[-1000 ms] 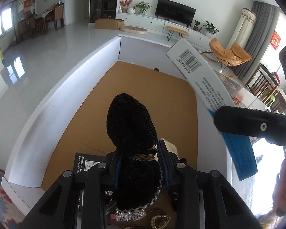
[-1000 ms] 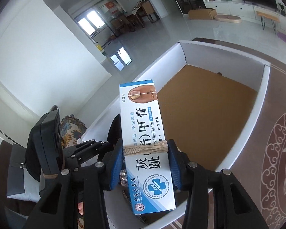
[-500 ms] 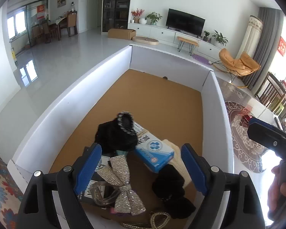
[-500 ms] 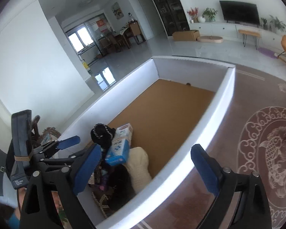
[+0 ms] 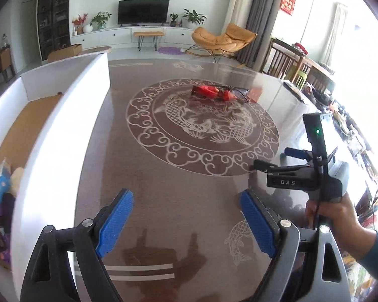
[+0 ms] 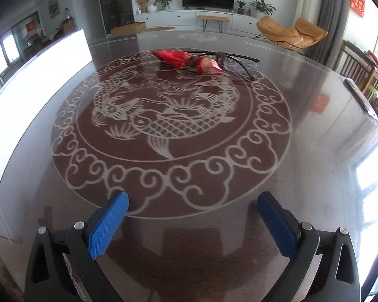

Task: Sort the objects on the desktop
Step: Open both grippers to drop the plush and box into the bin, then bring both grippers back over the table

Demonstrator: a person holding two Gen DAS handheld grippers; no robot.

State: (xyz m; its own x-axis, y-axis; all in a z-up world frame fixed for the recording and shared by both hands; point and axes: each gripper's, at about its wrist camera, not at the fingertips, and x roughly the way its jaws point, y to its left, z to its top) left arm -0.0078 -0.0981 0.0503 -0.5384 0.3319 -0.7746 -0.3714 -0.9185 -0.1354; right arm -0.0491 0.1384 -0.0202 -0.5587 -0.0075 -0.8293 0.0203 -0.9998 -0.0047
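My left gripper [image 5: 186, 196] hangs over the dark patterned tabletop [image 5: 163, 188]; its jaws are opening and nothing is between them. My right gripper [image 6: 192, 197] stands open and empty over the same table, and it also shows in the left wrist view as the right gripper [image 5: 272, 157], held by a hand [image 5: 340, 211]. A white box [image 5: 63, 125] with a brown floor stands at the left. It holds a blue-white carton [image 5: 1, 183] and a cream item [image 5: 16, 178]. Red wrapped pieces [image 6: 186, 59] lie across the table beside thin black frames [image 6: 242, 63].
The white box's wall [image 6: 50, 75] borders the table's left side. A flat dark device [image 6: 360, 95] lies near the right edge. Wooden chairs [image 5: 289, 65] stand beyond that edge. A fish and cloud pattern [image 6: 168, 120] covers the table's middle.
Both grippers let go of their loads, the black velvet piece and the carton, into the box. They then swung right, out over the table, with jaws wide.
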